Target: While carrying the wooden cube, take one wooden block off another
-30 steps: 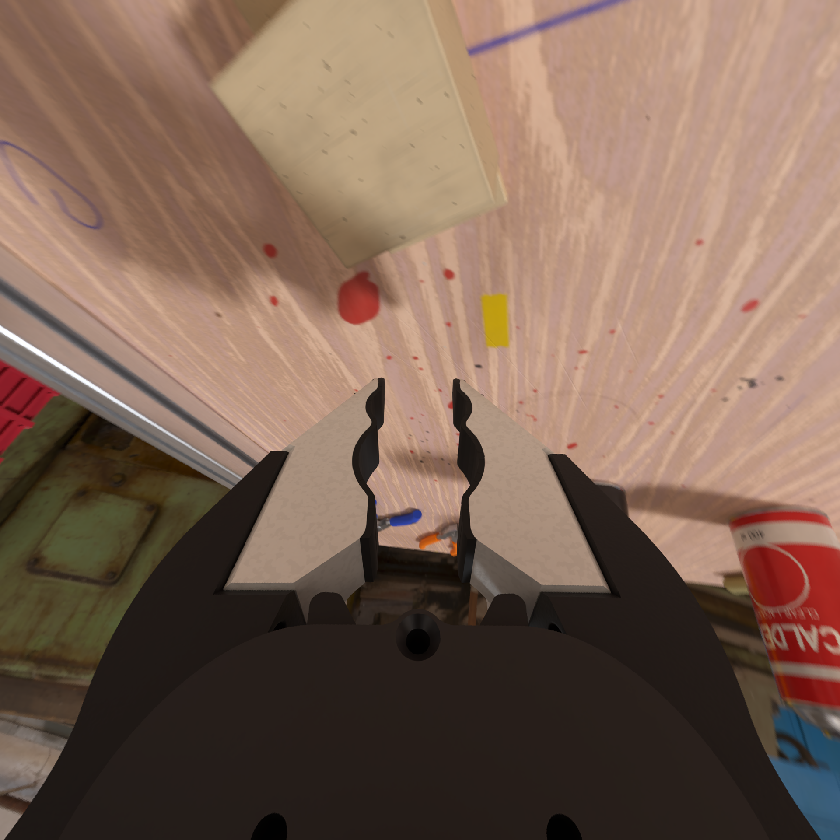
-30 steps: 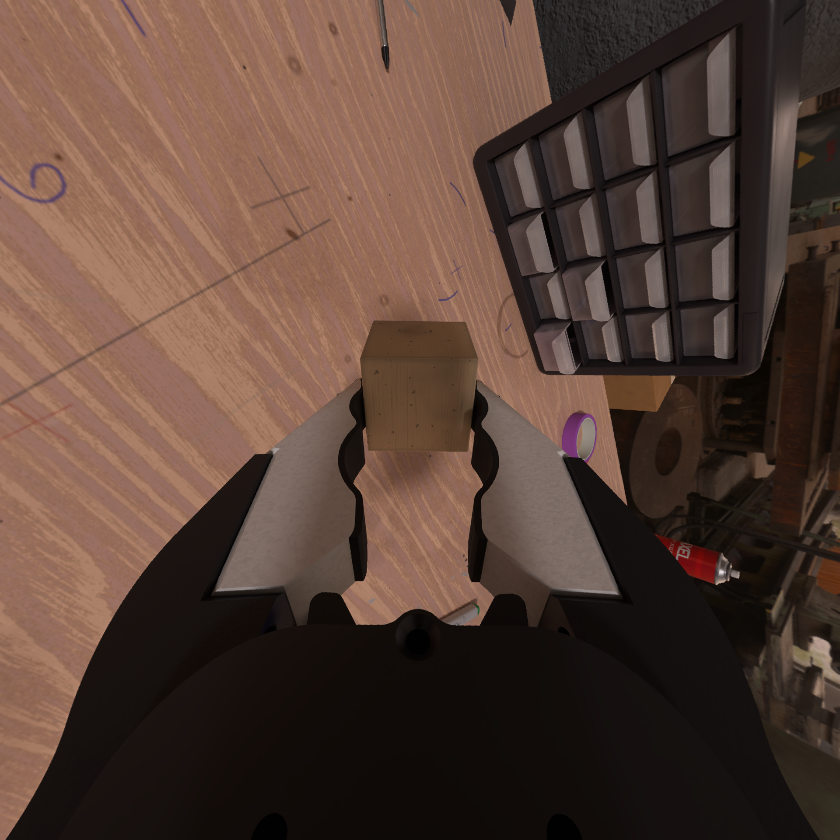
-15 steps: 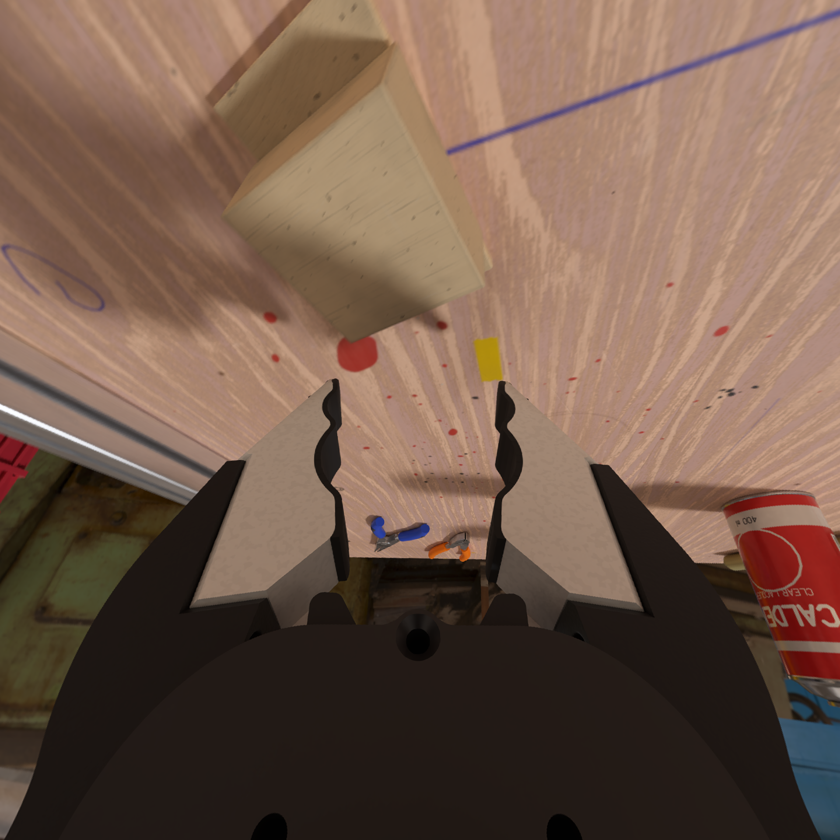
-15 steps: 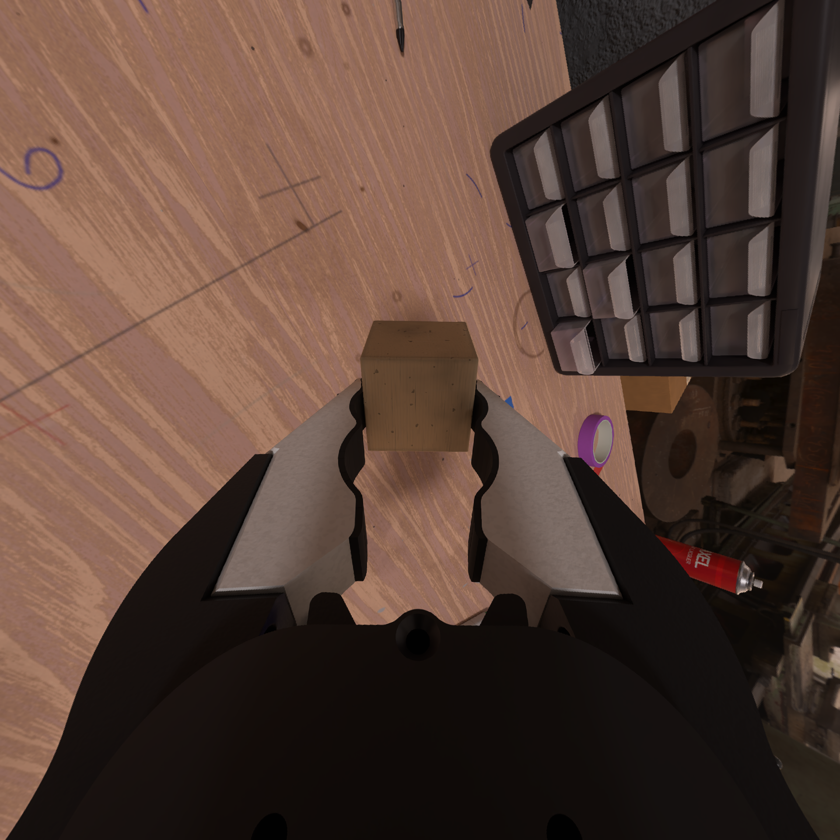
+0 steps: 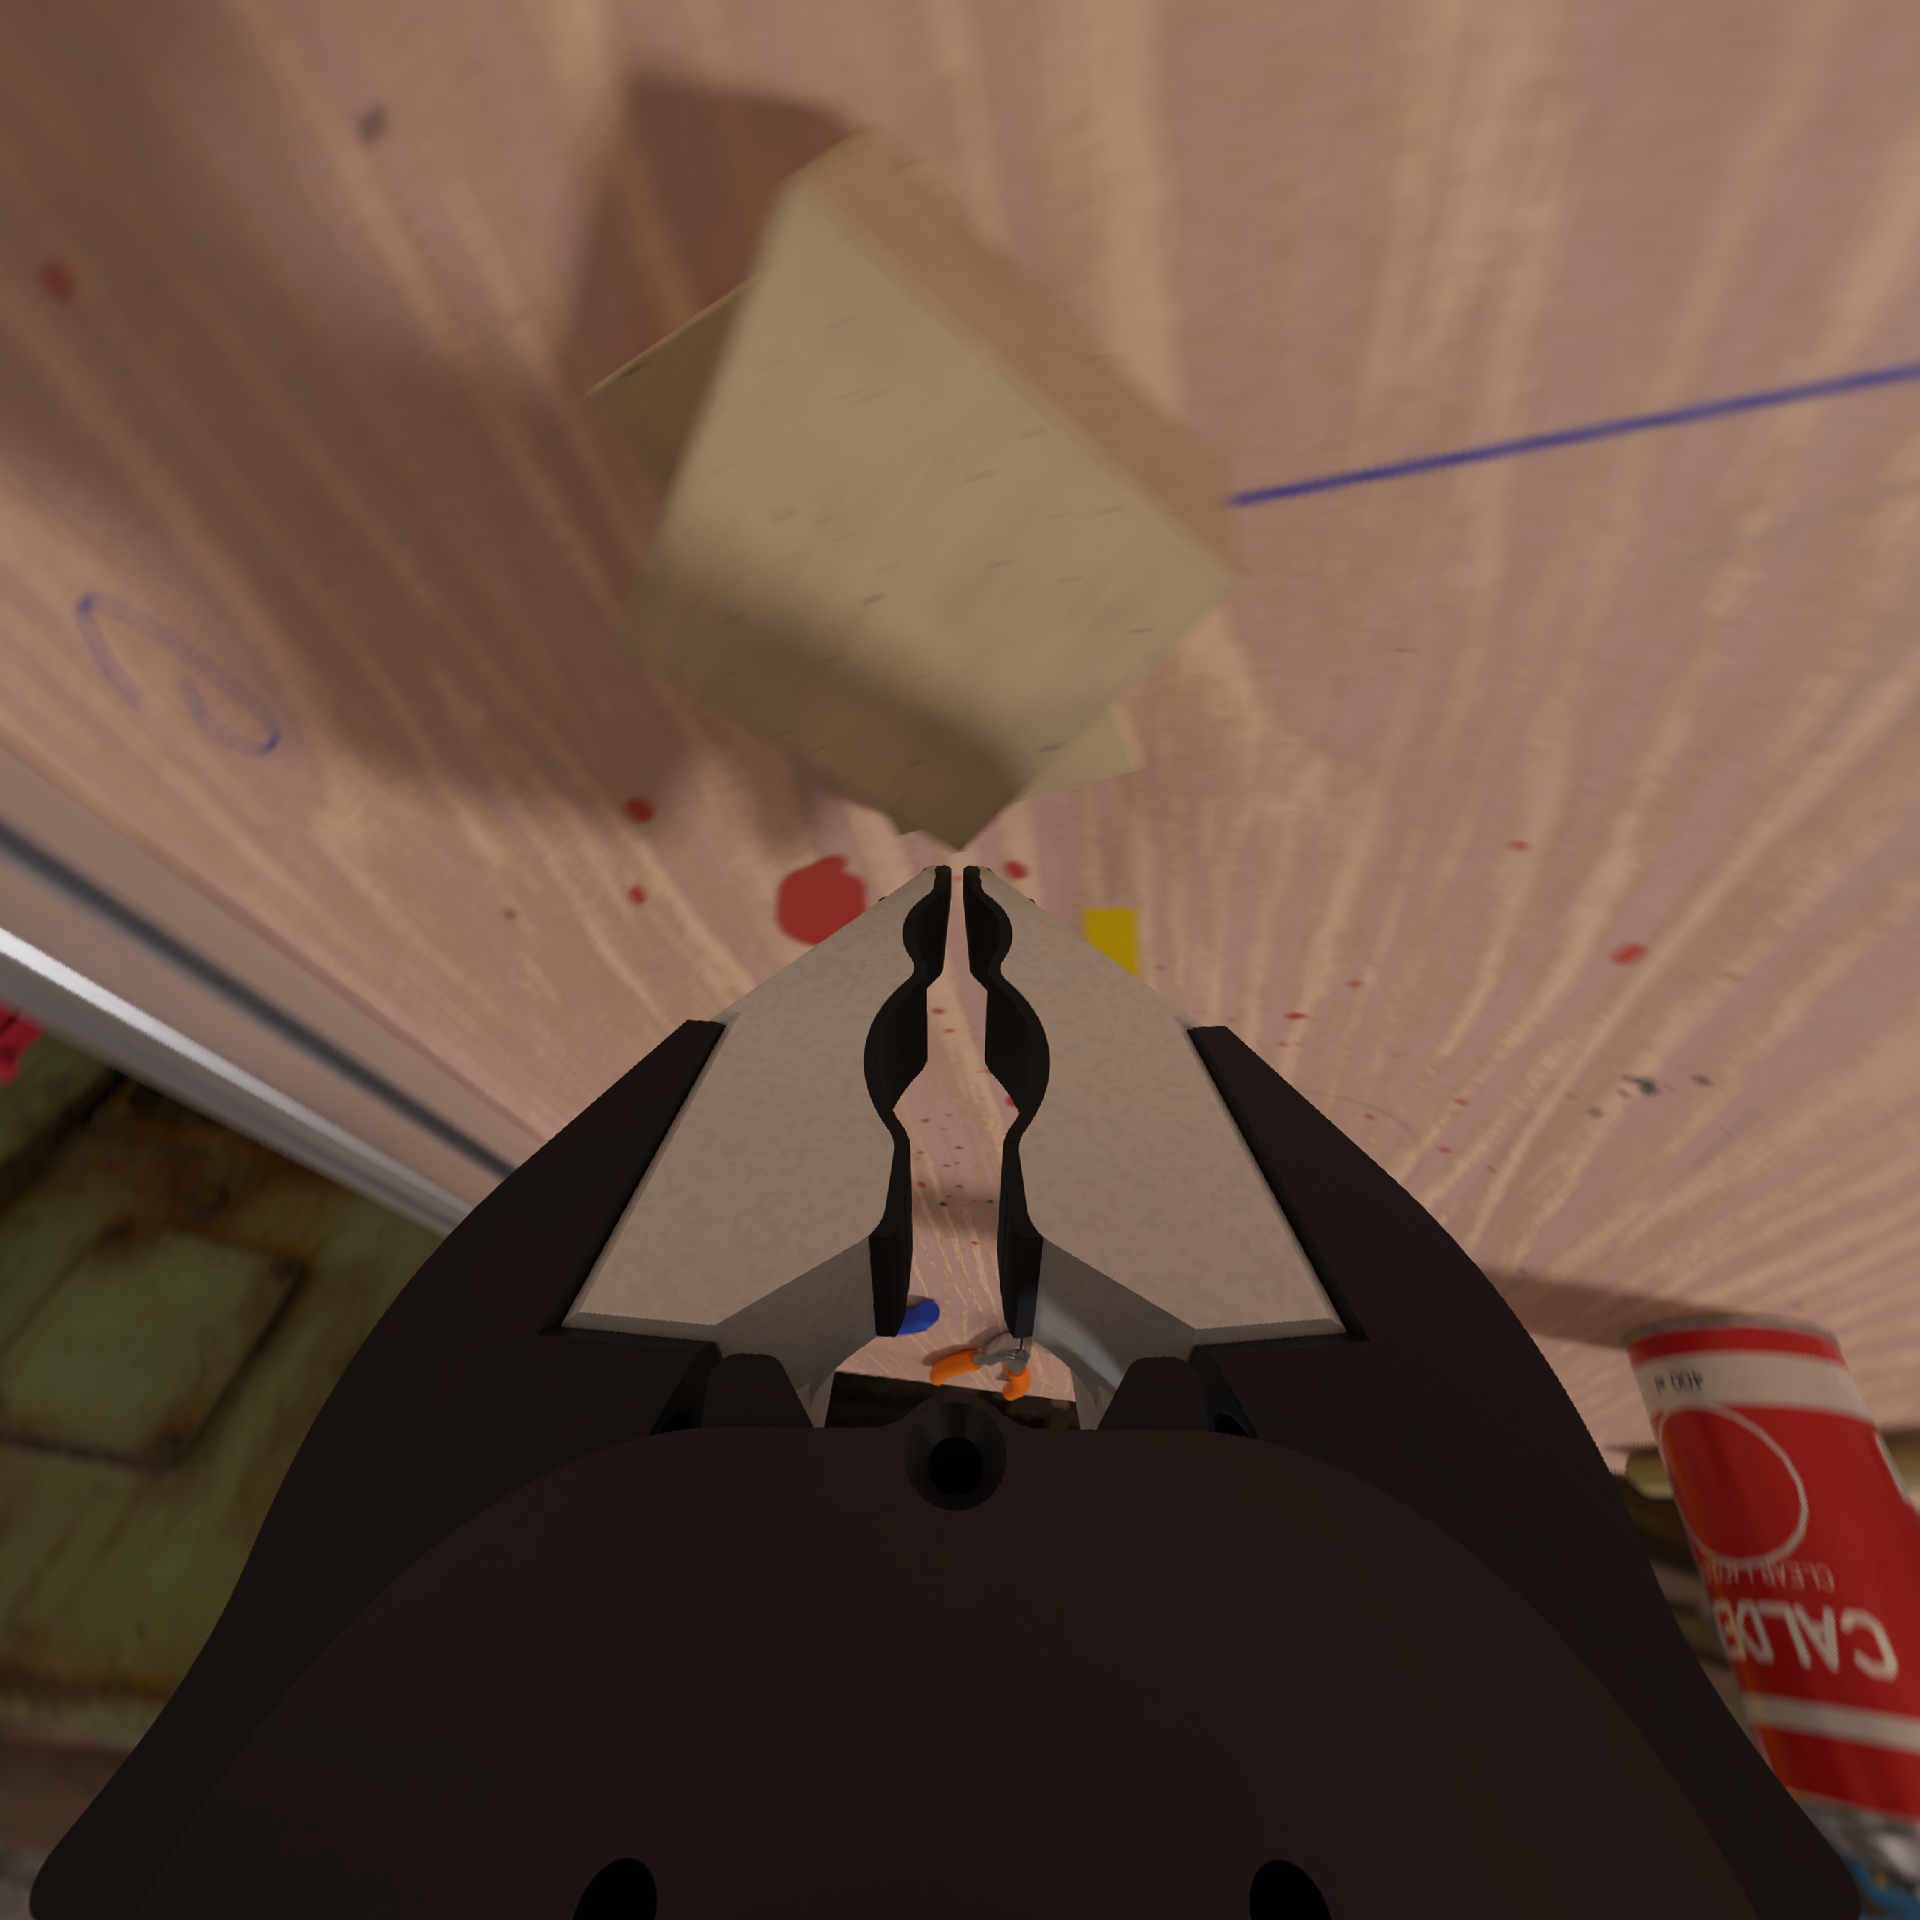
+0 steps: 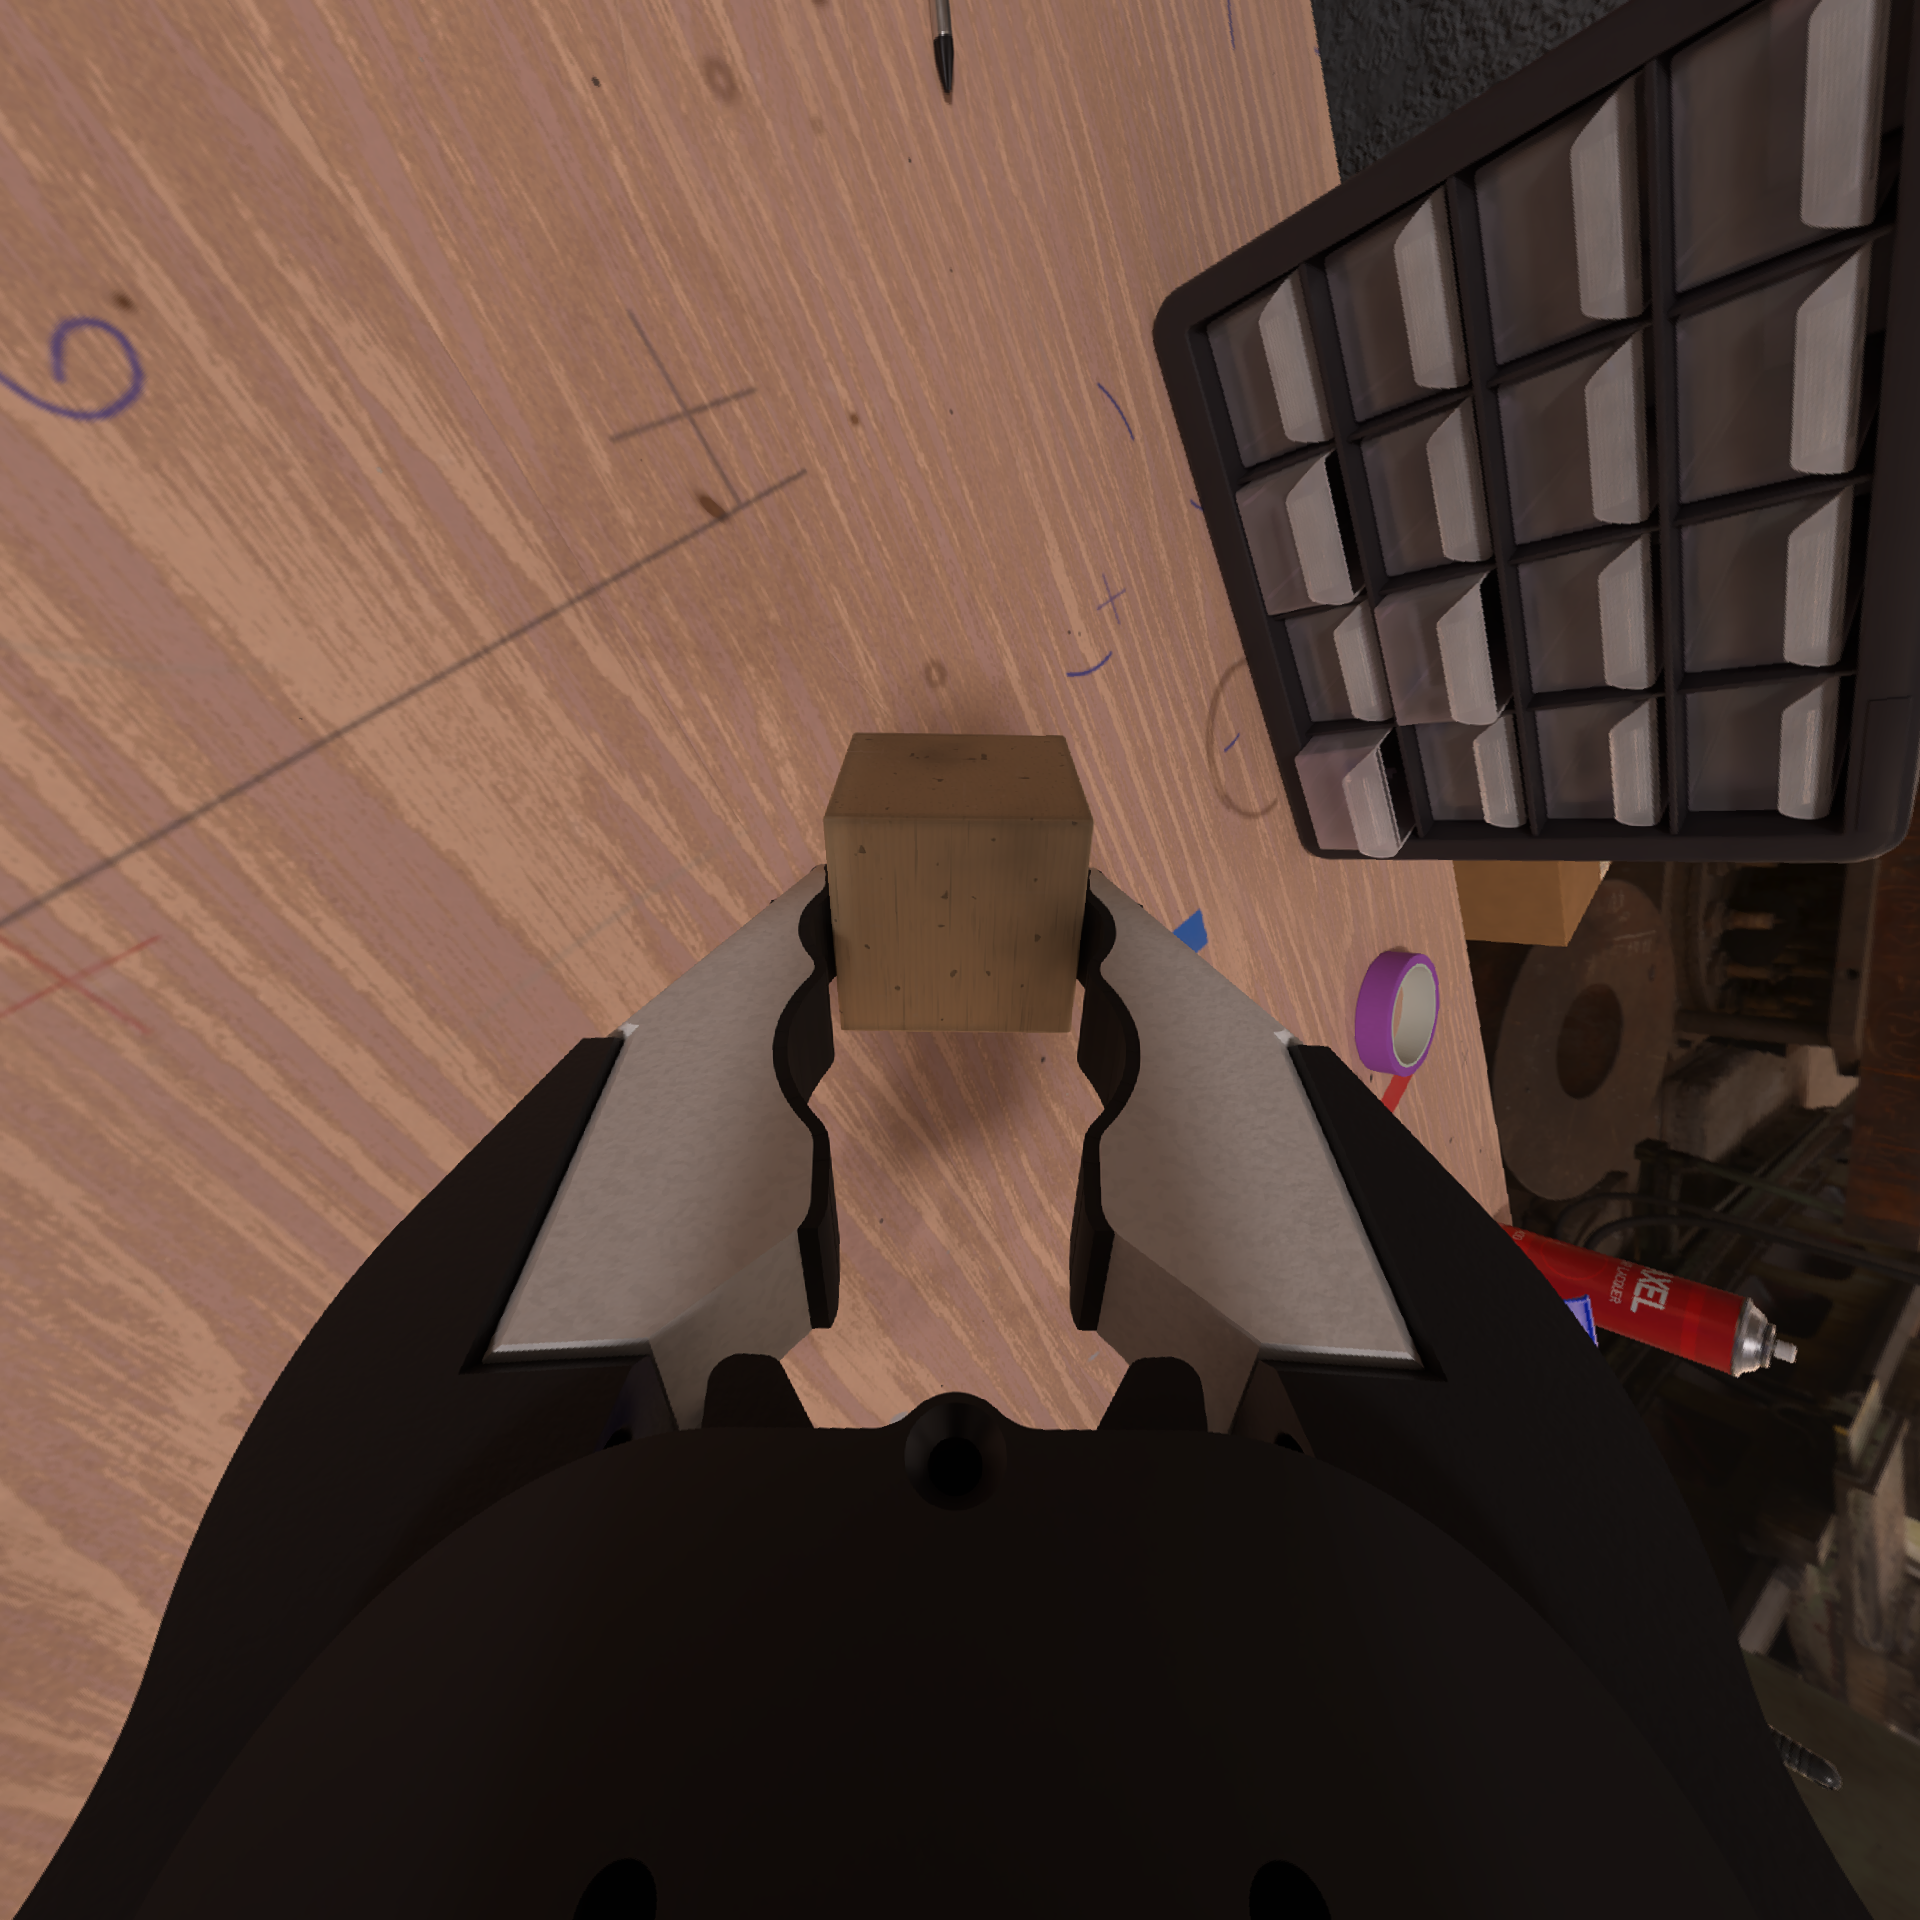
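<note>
In the left wrist view a pale wooden block (image 5: 914,540) lies on top of another pale block whose edges (image 5: 1101,753) stick out beneath it; both are blurred. My left gripper (image 5: 956,878) is shut and empty, its tips just short of the top block's near corner. In the right wrist view my right gripper (image 6: 956,904) is shut on a darker wooden cube (image 6: 956,914) and holds it above the wooden tabletop (image 6: 416,623).
A black parts organiser with several small drawers (image 6: 1579,499) stands at the right. A purple tape roll (image 6: 1397,1013) and a red tube (image 6: 1662,1309) lie near the table's edge, a pen tip (image 6: 943,47) farther off. A red can (image 5: 1787,1558) stands right of the left gripper.
My left gripper opened wide, then closed to shut. The stacked blocks now look turned and blurred and sit closer to its tips. The right gripper drifted slightly, still holding the cube.
</note>
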Controlling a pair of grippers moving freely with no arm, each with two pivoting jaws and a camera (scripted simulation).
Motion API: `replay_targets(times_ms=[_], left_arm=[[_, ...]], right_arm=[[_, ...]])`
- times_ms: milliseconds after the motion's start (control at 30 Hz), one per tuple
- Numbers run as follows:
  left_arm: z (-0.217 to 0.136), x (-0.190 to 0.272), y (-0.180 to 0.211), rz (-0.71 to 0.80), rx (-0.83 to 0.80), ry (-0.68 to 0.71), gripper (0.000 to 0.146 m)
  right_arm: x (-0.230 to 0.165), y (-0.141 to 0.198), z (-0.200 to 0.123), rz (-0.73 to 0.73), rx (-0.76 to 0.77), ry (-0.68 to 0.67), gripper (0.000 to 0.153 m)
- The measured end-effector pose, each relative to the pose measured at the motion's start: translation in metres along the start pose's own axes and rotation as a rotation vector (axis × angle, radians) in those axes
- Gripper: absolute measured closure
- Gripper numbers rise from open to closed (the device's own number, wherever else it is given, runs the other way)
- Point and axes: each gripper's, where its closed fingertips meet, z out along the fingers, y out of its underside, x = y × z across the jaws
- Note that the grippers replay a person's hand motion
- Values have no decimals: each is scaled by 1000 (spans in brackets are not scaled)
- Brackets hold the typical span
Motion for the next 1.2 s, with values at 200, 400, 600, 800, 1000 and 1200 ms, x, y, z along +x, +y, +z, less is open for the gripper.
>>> replay_targets(times_ms=[200,400,600,800,1000,1200], left_arm=[[1,-29,23,-153,-58,-128,126],[-9,-22,22,-217,30,-86,86],[-24,-21,17,-192,48,-59,85],[-37,2,-25,-243,236,212,62],[-16,6,-33,-235,175,238,57],[-12,-18,-14,-265,100,55,89]], right_arm=[[0,1,-4,-6,-6,1,108],[-1,3,-4,-6,-13,-7,108],[-5,-2,-1,-16,-6,-19,108],[-8,-3,3,-17,-3,-31,108],[-11,1,3,-14,-2,-35,108],[-11,4,3,-2,1,-32,108]])
